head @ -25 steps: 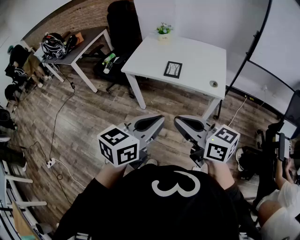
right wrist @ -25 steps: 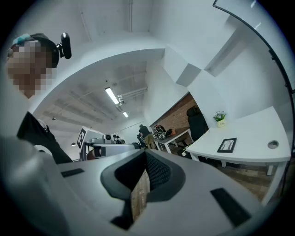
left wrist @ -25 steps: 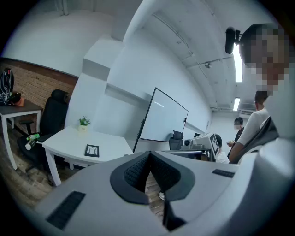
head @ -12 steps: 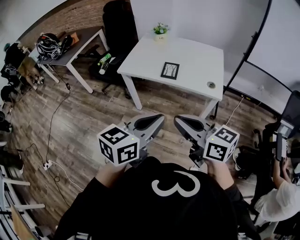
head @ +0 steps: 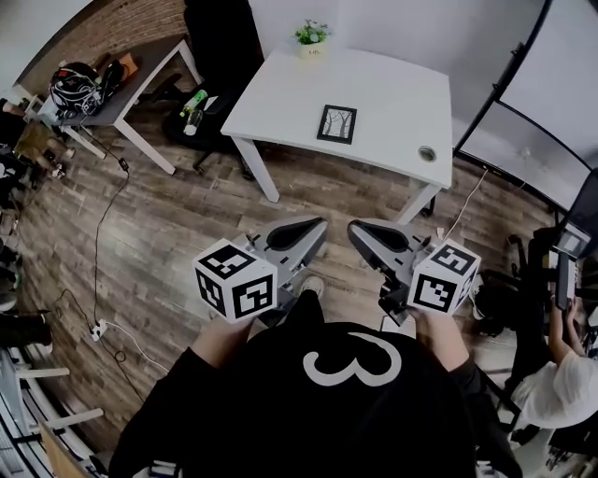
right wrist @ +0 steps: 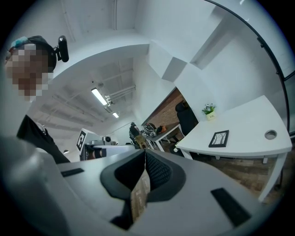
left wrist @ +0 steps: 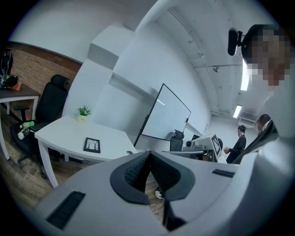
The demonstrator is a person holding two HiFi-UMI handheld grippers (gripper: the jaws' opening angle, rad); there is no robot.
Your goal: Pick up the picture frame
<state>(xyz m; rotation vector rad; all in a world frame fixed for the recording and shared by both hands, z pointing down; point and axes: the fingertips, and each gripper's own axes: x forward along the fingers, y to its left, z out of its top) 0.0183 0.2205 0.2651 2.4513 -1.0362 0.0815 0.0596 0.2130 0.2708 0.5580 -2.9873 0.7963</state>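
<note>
The picture frame (head: 336,123), black-edged with a pale print, lies flat near the middle of the white table (head: 392,93). Both grippers are held close in front of my body over the wooden floor, well short of the table. The left gripper (head: 316,226) is shut and empty, and so is the right gripper (head: 355,229). In the left gripper view the picture frame (left wrist: 92,144) shows far off to the left of the left gripper (left wrist: 148,154). The right gripper view has the picture frame (right wrist: 219,138) far off to the right of the right gripper (right wrist: 144,152).
A small potted plant (head: 311,37) stands at the table's far edge and a round cable port (head: 427,152) sits near its right corner. A grey desk (head: 103,89) with a helmet, a black chair (head: 220,28), a floor cable (head: 98,327), a whiteboard (head: 533,121) and a seated person (head: 561,373) surround the spot.
The table and picture frame have come nearer in the head view as I moved towards them. Both grippers keep the same shut pose in front of my body.
</note>
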